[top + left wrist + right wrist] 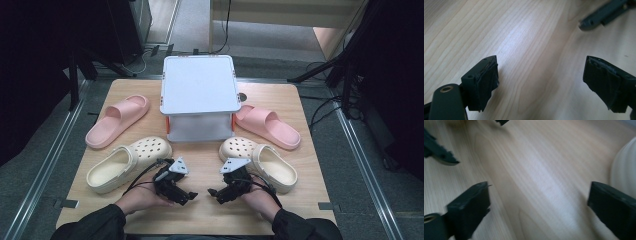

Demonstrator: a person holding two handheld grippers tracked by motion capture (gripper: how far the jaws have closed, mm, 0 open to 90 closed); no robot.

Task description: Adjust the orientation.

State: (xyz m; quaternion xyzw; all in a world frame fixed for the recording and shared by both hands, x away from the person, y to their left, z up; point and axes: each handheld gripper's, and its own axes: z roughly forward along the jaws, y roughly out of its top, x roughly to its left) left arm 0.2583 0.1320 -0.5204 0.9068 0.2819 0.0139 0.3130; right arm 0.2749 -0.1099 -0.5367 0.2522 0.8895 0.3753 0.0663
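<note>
Two pairs of shoes lie on the wooden table [205, 210]. A pink slide [117, 120] and a cream clog [125, 164] are on the left. Another pink slide [268, 126] and a cream clog [262, 162] are on the right. Near the front edge, both hands rest on the table. My left gripper [189, 195] and right gripper [214, 194] point toward each other a short way apart. In the left gripper view, the left gripper [541, 70] is open over bare wood. The right gripper [539, 192] is open too, with the cream clog [625, 170] just beyond its right jaw.
A white lidded box [199, 85] with orange corner clips stands at the back middle of the table, between the two pink slides. Dark stands and cables ring the table on the floor. Bare wood lies between the clogs in front of the box.
</note>
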